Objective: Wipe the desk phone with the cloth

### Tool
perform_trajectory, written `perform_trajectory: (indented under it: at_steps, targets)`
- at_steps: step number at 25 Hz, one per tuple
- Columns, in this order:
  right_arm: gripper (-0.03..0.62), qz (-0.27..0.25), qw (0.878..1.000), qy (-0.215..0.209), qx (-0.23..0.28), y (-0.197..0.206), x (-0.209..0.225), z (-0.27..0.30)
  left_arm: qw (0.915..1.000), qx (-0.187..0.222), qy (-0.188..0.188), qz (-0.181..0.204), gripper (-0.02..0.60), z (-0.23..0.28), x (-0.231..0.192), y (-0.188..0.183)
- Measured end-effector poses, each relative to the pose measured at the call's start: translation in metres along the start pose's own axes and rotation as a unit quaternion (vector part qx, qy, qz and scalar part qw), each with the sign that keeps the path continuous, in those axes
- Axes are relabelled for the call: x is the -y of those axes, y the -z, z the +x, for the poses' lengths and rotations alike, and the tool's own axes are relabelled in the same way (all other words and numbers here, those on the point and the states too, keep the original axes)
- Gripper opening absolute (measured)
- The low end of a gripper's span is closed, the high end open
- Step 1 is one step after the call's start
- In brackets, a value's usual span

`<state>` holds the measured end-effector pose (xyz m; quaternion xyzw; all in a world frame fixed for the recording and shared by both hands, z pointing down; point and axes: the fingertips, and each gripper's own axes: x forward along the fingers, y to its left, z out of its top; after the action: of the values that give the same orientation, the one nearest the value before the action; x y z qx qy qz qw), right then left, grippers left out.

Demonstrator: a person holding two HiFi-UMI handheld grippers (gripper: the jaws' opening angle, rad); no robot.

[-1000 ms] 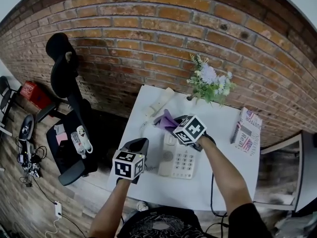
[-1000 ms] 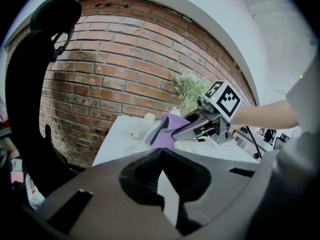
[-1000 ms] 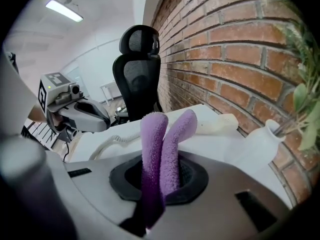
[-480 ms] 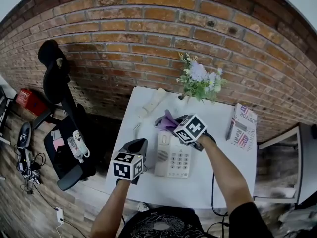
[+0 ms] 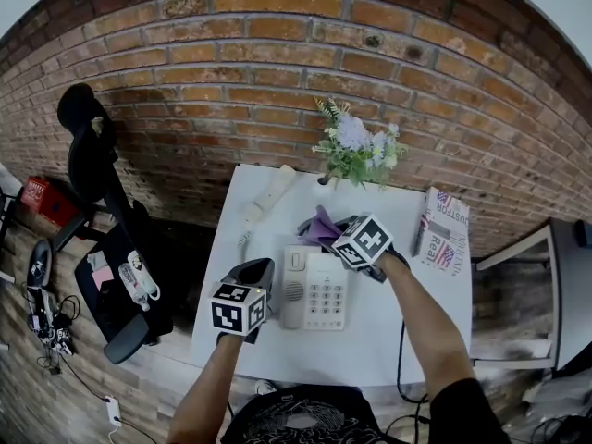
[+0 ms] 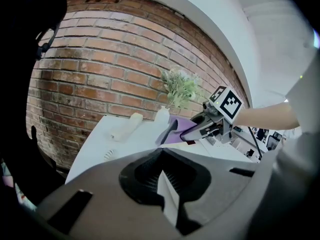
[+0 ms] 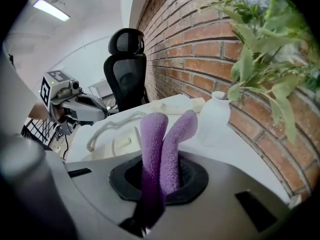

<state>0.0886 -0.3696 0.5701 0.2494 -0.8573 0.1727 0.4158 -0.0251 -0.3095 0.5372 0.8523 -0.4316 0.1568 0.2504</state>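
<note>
Right gripper [image 5: 324, 233] pinches folded purple fleece cloth [image 7: 160, 149] above off-white desk phone [image 5: 319, 289]. Best to drag it flat, lightly, over the keypad. Left gripper [image 5: 257, 271]: jaws pressed together, empty.

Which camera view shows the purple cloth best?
The right gripper view: the cloth fills its centre, folded and clamped in the right gripper. The head view shows only a small purple patch near the desk phone; the left gripper view shows it sideways, far off.
</note>
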Motion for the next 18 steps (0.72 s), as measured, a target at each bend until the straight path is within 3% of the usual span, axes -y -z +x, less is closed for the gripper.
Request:
perform_trajectory:
  at_steps: [9, 18]
  targets:
    - [0.048, 0.038, 0.998, 0.042, 0.005, 0.026, 0.019, -0.022, 0.9999, 0.001, 0.011, 0.006, 0.006, 0.003, 0.009, -0.003]
    - [0.048, 0.056, 0.988, 0.125, 0.078, 0.016, 0.009, -0.072, 0.9992, 0.016, 0.017, 0.032, 0.006, -0.016, 0.02, -0.02]
